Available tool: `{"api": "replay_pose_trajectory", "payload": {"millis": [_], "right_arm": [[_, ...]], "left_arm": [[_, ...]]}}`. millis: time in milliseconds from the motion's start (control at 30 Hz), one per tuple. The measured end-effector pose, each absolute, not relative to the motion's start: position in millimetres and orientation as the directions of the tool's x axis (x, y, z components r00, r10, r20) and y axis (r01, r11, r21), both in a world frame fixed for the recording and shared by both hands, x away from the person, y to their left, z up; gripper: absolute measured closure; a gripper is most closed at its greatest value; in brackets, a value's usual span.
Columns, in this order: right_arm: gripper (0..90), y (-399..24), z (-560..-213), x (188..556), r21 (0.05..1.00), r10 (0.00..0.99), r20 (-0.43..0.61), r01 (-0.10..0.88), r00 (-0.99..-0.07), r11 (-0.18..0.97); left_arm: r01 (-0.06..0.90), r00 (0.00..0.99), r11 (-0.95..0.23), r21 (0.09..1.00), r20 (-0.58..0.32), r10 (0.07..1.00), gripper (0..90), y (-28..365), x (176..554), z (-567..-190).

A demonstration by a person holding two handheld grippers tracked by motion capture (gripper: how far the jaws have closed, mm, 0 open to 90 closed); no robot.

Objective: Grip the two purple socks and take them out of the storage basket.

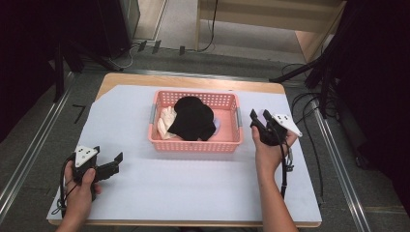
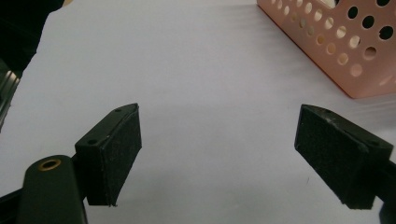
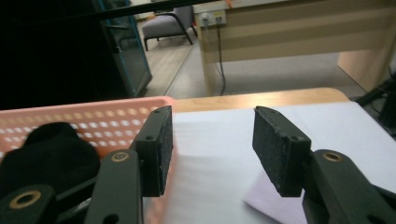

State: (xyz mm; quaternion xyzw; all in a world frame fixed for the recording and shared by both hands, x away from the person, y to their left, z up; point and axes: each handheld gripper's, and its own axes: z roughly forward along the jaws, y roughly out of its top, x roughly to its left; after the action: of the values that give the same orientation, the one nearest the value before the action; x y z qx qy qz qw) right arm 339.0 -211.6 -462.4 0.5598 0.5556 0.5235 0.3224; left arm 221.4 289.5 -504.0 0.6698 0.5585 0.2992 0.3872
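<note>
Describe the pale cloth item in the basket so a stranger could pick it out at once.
On the white table cover sits a pink perforated basket. Inside, at its left end, lies a cream cloth item, partly under the black garment. It is the pale piece beside that black one.

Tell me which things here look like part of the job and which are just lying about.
Likely job:
pink basket
black cloth in it
pale cloth beside that
left gripper, right gripper, both open

Lying about:
desk
chair
floor cables
</note>
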Motion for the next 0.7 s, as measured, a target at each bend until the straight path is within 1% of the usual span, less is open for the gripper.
{"api": "replay_pose_trajectory", "payload": {"millis": [67, 133, 333, 467, 500, 533, 667, 700], "right_arm": [[49.6, -200.9, -456.9, 339.7, 0.937, 0.951, 0.240, 0.304, -0.194, -0.174], [50.2, -191.6, -453.4, 340.2, 0.938, 0.946, 0.244, 0.299, -0.212, -0.175], [50.6, -161.8, -447.0, 347.4, 0.940, 0.937, 0.216, 0.317, -0.275, -0.124], [51.3, -141.6, -444.9, 353.3, 0.916, 0.928, 0.194, 0.398, -0.319, -0.055], [50.9, -138.2, -445.2, 354.7, 0.914, 0.926, 0.188, 0.403, -0.326, -0.044], [50.7, -133.2, -445.3, 356.6, 0.904, 0.922, 0.192, 0.426, -0.336, -0.033], [49.9, -120.7, -446.1, 363.3, 0.886, 0.909, 0.199, 0.463, -0.366, -0.007], [50.5, -115.2, -447.6, 368.1, 0.869, 0.899, 0.215, 0.495, -0.380, 0.001]], "left_arm": [[0.516, 0.198, -0.077, 0.853, -0.032, 0.980, 15.3, 289.5, 221.2, -504.0], [0.520, 0.199, -0.078, 0.850, -0.031, 0.980, 15.3, 289.8, 221.1, -503.7], [0.516, 0.197, -0.075, 0.853, -0.033, 0.980, 15.3, 289.8, 221.3, -504.0], [0.515, 0.199, -0.075, 0.854, -0.034, 0.979, 15.3, 289.7, 221.3, -504.1], [0.515, 0.199, -0.075, 0.854, -0.034, 0.979, 15.3, 289.8, 221.3, -504.0], [0.516, 0.199, -0.076, 0.854, -0.034, 0.979, 15.3, 289.8, 221.3, -504.0], [0.519, 0.204, -0.081, 0.851, -0.031, 0.979, 15.3, 289.9, 221.2, -503.8], [0.514, 0.202, -0.079, 0.854, -0.031, 0.979, 15.3, 289.7, 221.3, -504.1]]}}
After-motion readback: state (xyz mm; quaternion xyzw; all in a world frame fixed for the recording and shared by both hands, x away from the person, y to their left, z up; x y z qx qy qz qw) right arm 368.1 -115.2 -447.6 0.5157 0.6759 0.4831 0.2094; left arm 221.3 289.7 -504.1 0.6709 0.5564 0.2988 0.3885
